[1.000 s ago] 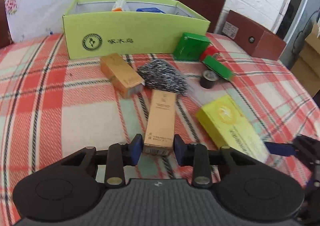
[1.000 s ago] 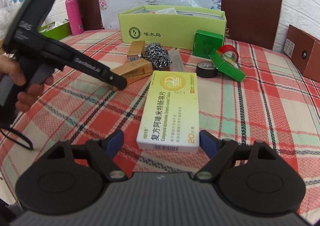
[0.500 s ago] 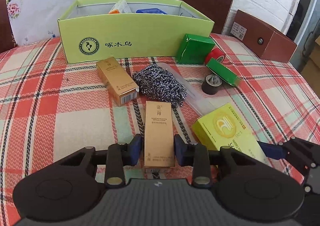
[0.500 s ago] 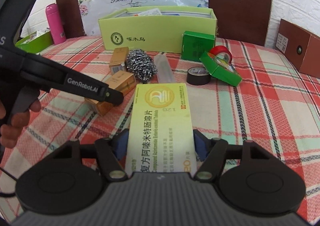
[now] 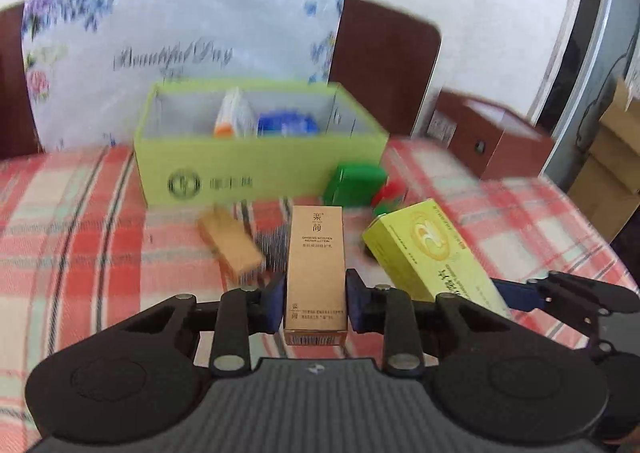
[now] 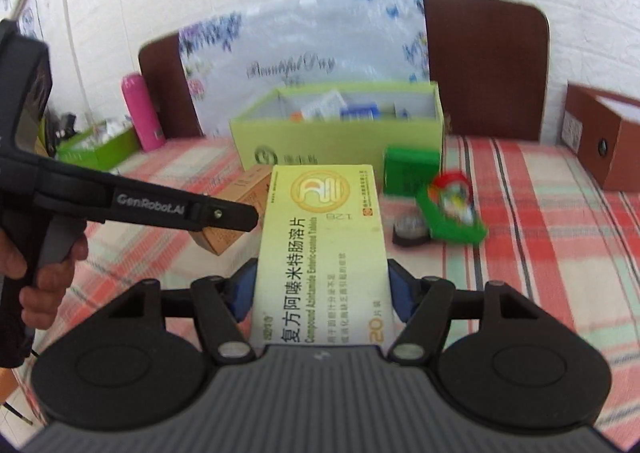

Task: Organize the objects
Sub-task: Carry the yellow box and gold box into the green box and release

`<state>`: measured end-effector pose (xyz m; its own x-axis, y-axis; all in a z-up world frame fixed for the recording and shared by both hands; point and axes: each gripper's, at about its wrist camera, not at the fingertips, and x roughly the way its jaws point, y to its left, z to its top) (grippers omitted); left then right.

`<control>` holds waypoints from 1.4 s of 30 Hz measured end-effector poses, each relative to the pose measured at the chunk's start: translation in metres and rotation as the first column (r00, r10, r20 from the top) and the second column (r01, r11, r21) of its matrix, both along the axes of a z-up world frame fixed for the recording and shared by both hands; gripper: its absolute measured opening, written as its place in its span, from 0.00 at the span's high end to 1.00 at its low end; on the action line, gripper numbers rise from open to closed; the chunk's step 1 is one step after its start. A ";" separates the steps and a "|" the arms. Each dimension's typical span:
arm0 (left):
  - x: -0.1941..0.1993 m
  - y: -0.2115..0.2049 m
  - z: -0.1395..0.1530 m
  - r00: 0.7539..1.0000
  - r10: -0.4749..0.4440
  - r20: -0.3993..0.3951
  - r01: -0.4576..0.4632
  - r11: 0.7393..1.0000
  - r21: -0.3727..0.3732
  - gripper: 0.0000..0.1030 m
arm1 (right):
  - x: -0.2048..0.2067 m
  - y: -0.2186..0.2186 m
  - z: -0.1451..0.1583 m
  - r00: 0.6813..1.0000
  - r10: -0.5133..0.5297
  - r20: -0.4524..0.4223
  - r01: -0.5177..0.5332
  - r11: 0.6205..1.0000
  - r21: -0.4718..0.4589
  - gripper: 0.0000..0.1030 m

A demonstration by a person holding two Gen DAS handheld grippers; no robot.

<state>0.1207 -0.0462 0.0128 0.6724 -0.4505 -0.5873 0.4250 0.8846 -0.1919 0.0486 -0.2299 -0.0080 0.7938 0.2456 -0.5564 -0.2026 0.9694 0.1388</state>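
Observation:
My left gripper [image 5: 316,303] is shut on a tall gold lotion box [image 5: 316,265] and holds it above the table. My right gripper [image 6: 322,289] is shut on a flat yellow tablet box [image 6: 322,249], also lifted; that box shows at the right in the left wrist view [image 5: 428,253]. The open lime-green storage box [image 5: 256,169] stands behind, with a few small packs inside, and also shows in the right wrist view [image 6: 340,137]. The left gripper's body [image 6: 168,207] crosses the right wrist view at left.
On the plaid tablecloth [image 5: 80,245] lie a second gold box [image 5: 230,249], a green box [image 6: 410,169], a green tray with red tape [image 6: 452,217] and a black tape roll [image 6: 412,233]. A brown box [image 6: 604,141] stands right, a pink bottle [image 6: 142,117] left.
Both grippers have closed on their boxes and lifted them off the table, moving toward the lime-green storage box. The view is blurred by motion.

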 end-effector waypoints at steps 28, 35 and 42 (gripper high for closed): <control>0.239 0.002 0.011 0.983 0.169 -0.069 -0.169 0.986 0.009 0.65 | 0.250 -0.022 0.003 0.989 -0.134 0.055 0.139 0.986 -0.096 0.32; 0.228 0.010 0.005 0.979 0.203 0.004 -0.203 0.979 -0.009 0.21 | 0.236 -0.008 -0.018 0.989 -0.092 0.118 0.116 0.969 -0.219 0.05; 0.195 0.008 0.033 0.974 0.226 0.007 -0.226 0.974 0.014 0.21 | 0.210 -0.018 0.002 0.982 -0.123 0.144 0.144 0.979 -0.143 0.00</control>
